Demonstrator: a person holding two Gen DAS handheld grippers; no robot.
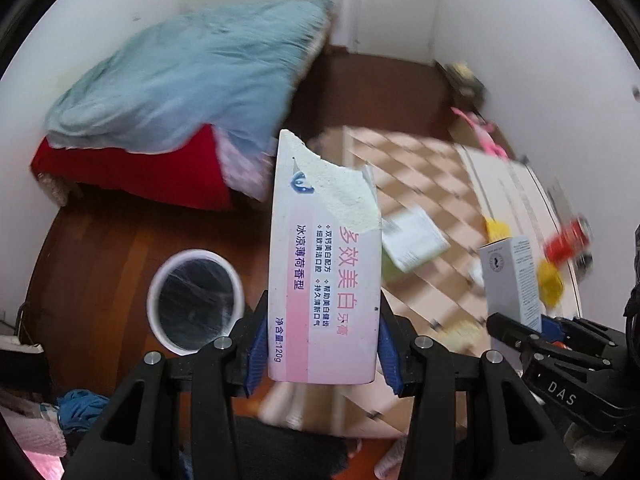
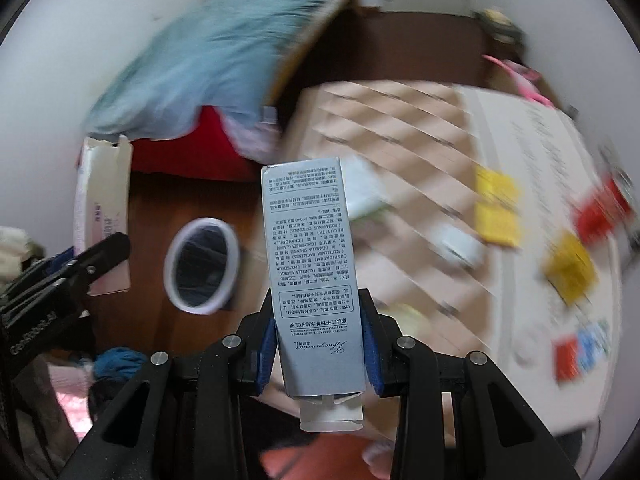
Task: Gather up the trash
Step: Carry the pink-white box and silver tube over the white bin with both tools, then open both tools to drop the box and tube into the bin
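In the left wrist view, the left hand-held gripper point(image 1: 322, 354) is clamped on a torn pink-and-white toothpaste box point(image 1: 324, 272), its blue pads point(image 1: 256, 350) pressed to the carton's two sides, and it holds the box upright above the wooden floor point(image 1: 100, 248); the white-rimmed bin with a black liner point(image 1: 196, 300) stands on that floor just left of the box and below it, so this piece is picked up but not yet dropped in. At the right edge the other tool shows with a grey carton point(image 1: 510, 280) in it. In the right wrist view, the right hand-held gripper point(image 2: 320, 354) is closed on that same tall grey carton point(image 2: 310, 276), printed side to the camera, carried over the edge of the checked table point(image 2: 400, 128), with the bin point(image 2: 202, 266) to its left on the floor. By my reading two pieces are in hand and none visibly binned yet; left on the table are blurred yellow packets point(image 2: 496, 208), red ones point(image 2: 600, 208) and a white-and-green pack point(image 2: 366, 194), which look like litter still to gather
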